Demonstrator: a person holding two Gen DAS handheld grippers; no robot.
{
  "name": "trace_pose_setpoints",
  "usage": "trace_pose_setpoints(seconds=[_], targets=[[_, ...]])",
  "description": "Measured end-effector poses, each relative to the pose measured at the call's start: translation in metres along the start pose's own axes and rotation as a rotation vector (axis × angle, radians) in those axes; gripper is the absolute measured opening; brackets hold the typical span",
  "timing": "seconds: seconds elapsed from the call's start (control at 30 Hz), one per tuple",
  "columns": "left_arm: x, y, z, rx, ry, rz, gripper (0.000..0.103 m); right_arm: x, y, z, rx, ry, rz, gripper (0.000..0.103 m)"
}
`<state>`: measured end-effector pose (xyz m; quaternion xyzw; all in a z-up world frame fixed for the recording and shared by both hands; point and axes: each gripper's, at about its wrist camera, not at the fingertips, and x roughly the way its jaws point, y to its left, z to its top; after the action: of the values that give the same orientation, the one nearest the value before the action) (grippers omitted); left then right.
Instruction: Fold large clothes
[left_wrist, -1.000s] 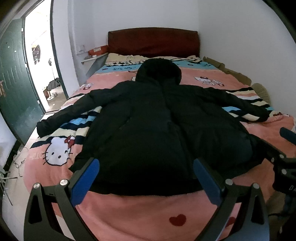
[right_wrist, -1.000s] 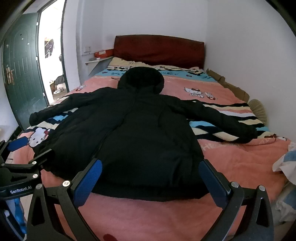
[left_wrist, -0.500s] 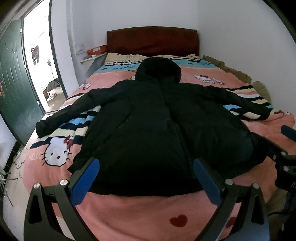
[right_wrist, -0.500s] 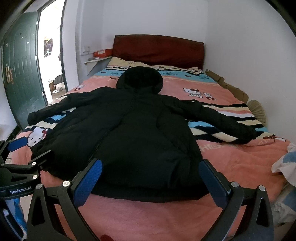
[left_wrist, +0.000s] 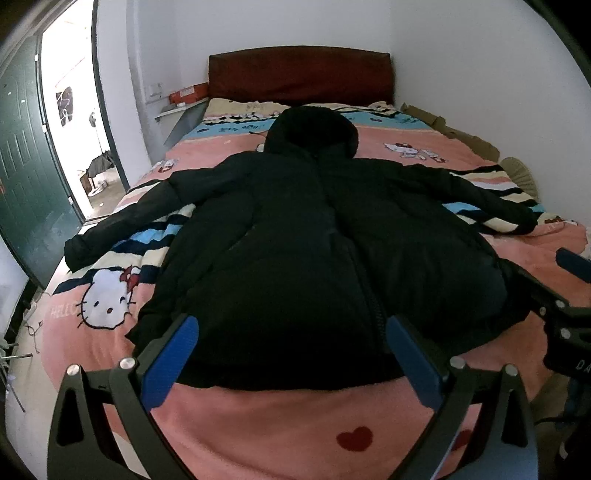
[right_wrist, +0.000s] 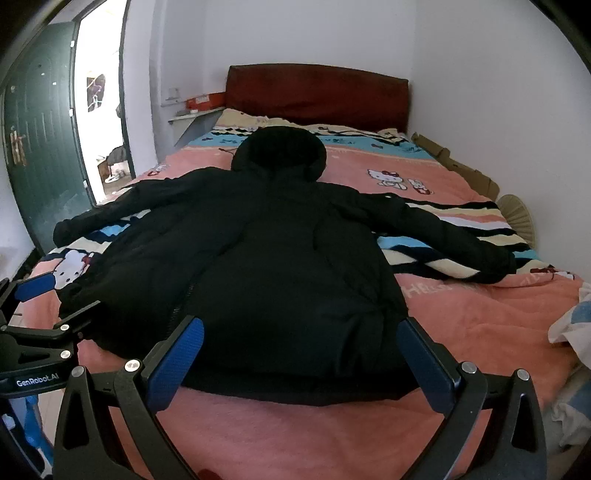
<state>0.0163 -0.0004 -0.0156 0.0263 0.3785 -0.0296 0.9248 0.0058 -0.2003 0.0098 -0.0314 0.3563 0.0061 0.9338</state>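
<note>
Black hooded coat (left_wrist: 325, 258) spread flat on pink bed (left_wrist: 280, 428), sleeves out.
Both hand-held grippers — left (left_wrist: 291, 358), right (right_wrist: 301, 358) — wide open, empty, nearer the hem than a second ago.

"GenRobot.AI" — left claw (right_wrist: 44, 306) body

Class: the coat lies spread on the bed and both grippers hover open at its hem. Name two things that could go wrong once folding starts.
1. The coat is puffy and thick, so the open left gripper or right gripper may pinch only its top layer.
2. The left sleeve ends near the bed's edge by the door; a pull might drag it off the blanket.
</note>
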Motion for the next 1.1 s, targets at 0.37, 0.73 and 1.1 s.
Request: trace_pose_setpoints(seconds=[0.37,0.73,1.1], targets=[[0.004,0.001,0.000,0.016,0.013,0.004,0.102,0.007,0.000,-0.001,-0.001,0.016,-0.002,0.103],[0.010,0.003,0.001,0.003,0.018,0.004,0.102,0.016,0.000,-0.003,0.007,0.037,0.003,0.103],[0.014,0.004,0.000,-0.004,0.031,-0.001,0.102,0.017,0.005,-0.003,-0.006,0.047,0.003,0.103]])
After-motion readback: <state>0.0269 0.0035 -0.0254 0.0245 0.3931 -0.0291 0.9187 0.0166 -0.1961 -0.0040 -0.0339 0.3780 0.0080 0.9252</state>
